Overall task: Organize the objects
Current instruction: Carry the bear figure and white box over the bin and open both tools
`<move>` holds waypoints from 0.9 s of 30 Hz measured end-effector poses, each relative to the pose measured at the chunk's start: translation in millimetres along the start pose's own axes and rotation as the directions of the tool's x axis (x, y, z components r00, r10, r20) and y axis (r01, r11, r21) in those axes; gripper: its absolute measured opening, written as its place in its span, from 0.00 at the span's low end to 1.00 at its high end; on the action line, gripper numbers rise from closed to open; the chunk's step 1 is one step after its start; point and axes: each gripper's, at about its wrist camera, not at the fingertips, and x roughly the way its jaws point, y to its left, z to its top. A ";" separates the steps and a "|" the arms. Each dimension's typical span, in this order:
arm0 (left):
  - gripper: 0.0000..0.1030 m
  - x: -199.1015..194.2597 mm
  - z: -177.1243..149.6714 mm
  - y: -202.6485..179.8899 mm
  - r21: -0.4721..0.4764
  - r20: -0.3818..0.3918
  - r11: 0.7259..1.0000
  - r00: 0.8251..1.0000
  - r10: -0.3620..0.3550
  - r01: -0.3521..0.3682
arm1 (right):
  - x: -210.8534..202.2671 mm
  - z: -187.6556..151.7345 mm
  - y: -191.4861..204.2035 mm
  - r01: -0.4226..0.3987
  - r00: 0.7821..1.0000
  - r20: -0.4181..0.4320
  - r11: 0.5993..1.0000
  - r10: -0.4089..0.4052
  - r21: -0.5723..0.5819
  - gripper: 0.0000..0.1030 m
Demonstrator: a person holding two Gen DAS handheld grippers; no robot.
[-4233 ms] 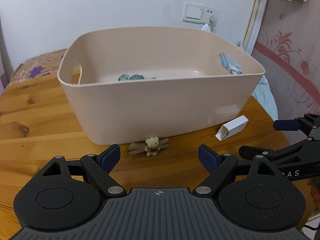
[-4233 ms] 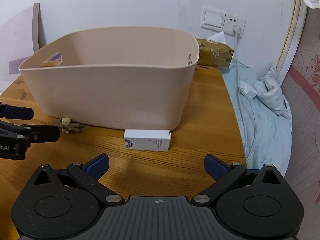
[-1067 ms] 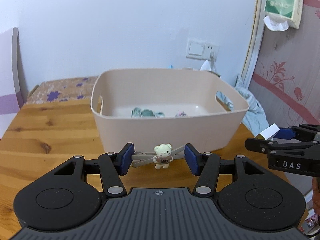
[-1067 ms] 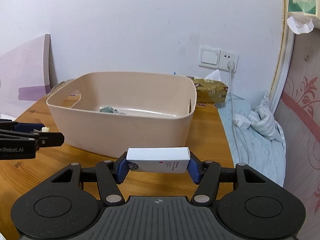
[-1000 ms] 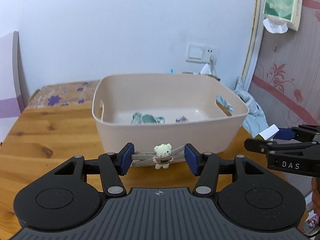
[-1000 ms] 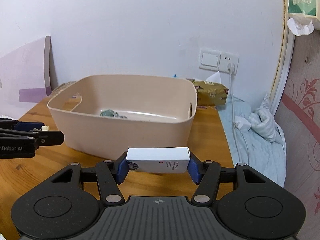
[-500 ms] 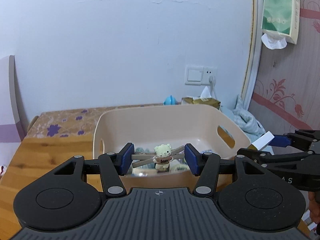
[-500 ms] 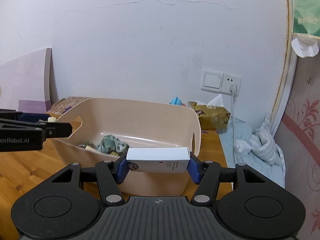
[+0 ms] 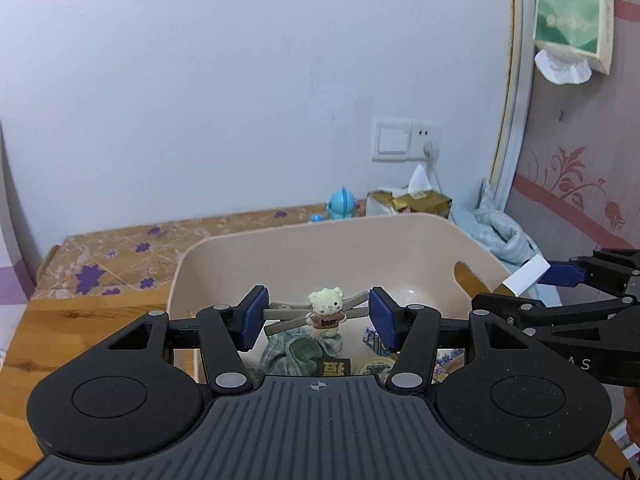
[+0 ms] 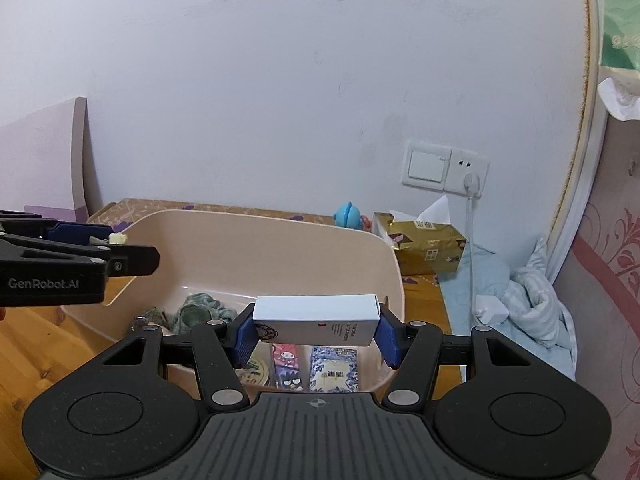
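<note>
Bear hair clip (image 9: 325, 312), a cream toy bear fixed on a grey-brown clip, is pinched by its two ends between the blue pads of the left gripper (image 9: 316, 316). It hangs in the air above the open beige plastic bin (image 9: 280, 240), over the bin's near-left part. The right gripper (image 10: 316, 330) is clenched on a white carton (image 10: 316, 318) held lengthwise between its pads, likewise raised over the bin, toward the near-right corner. In the left view this carton shows only as a white end at the far right edge.

The bin stands on a wooden table (image 9: 80, 320), close to the table's far edge. Inside it already lie a crumpled green checked cloth (image 9: 300, 354), a round tin (image 10: 256, 372), a cartoon-printed pack (image 10: 286, 364) and a blue patterned pack (image 10: 334, 372). Behind the bin, against the wall, are a blue figurine (image 9: 342, 204) and a gold tissue box (image 10: 420, 246).

Both items appear to be at the drop-off step. The next move likely calls for lowering each load a little inside the bin walls, then opening each pair of tongs so that clip and carton fall onto free floor rather than bounce off the rim.
</note>
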 end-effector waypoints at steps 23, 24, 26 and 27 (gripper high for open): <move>0.55 71.4 -12.2 11.2 0.026 -0.206 1.000 0.979 0.003 0.002 | 71.1 4.5 8.7 -0.015 0.986 -0.168 0.999 0.006 -0.050 0.55; 0.55 72.5 -13.1 10.7 0.031 -0.216 1.000 0.976 0.001 0.005 | 72.1 3.8 9.0 -0.016 0.985 -0.173 0.998 0.006 -0.053 0.55; 0.55 74.1 -15.0 10.5 0.030 -0.228 1.000 0.974 0.005 0.002 | 73.3 2.7 9.4 -0.017 0.984 -0.180 0.998 0.007 -0.054 0.55; 0.55 74.5 -16.0 11.0 0.026 -0.231 1.000 0.973 0.009 -0.004 | 73.8 2.4 9.3 -0.019 0.983 -0.185 0.998 0.009 -0.053 0.56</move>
